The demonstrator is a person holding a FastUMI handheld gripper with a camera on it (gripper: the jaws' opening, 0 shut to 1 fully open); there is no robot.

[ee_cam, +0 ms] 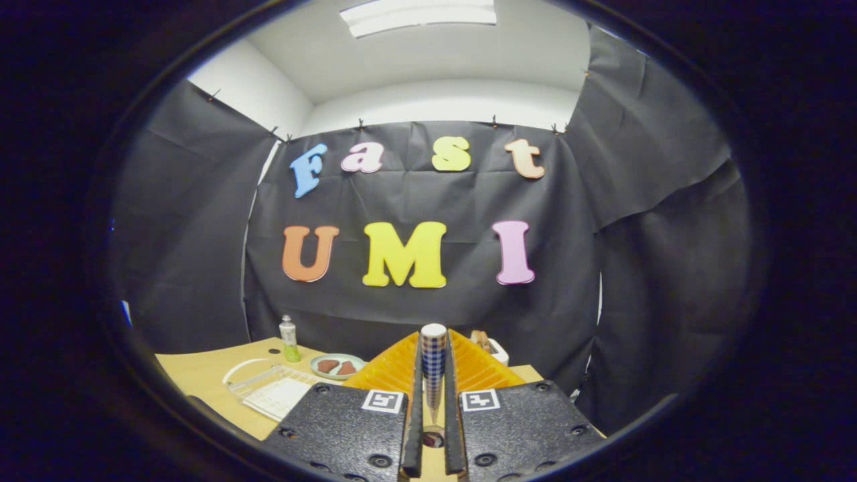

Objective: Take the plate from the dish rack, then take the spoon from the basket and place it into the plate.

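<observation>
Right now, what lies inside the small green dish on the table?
The green dish holds two reddish-brown pieces. Its near rim hides what lies under them. The gripper is shut on the checked spoon handle.

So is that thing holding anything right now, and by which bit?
Yes. The hand-held gripper is shut on a spoon with a blue checked handle, pinching the lower part of the handle between its fingers, the handle end sticking up ahead.

One bottle (288,339), two plates (337,365).

The camera is riding on the gripper (433,428), looking forward along its fingers, low over the table (201,375). It is facing the booth wall beyond, with the ceiling light overhead.
</observation>
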